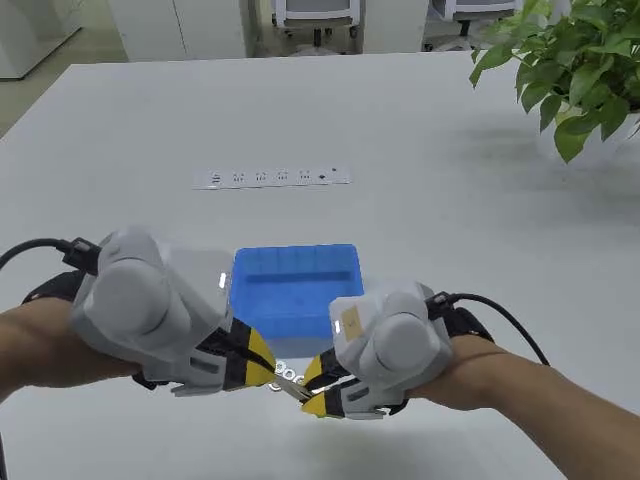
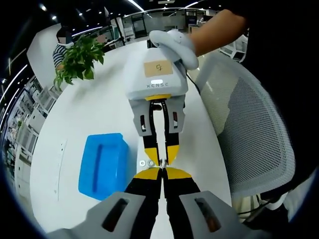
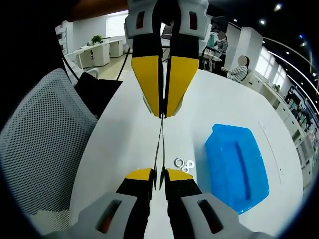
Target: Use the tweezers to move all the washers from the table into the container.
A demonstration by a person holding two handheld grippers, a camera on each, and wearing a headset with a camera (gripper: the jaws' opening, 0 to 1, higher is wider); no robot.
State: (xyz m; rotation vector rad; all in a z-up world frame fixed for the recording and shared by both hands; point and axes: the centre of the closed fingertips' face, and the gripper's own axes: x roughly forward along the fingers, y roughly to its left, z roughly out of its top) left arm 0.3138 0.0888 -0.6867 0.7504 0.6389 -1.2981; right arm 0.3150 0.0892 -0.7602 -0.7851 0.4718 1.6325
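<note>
Washers (image 3: 184, 163), small cluster, on table (image 1: 420, 130) just beside blue container (image 3: 238, 167).
Tweezers (image 3: 160, 142) bridge left gripper (image 2: 162, 172) and right gripper (image 3: 158, 175), each with jaws pinched narrow on one end, just beside washers.

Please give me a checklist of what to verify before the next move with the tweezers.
1. Tweezers held: ok, left gripper and right gripper are both shut on them.
2. Washers located: ok, three lie on the table beside the container.
3. Container ready: ok, its opening faces up.
4. Washer in tweezers: not ok, none is gripped.
5. Which tweezer end is the tip: cannot tell.
</note>
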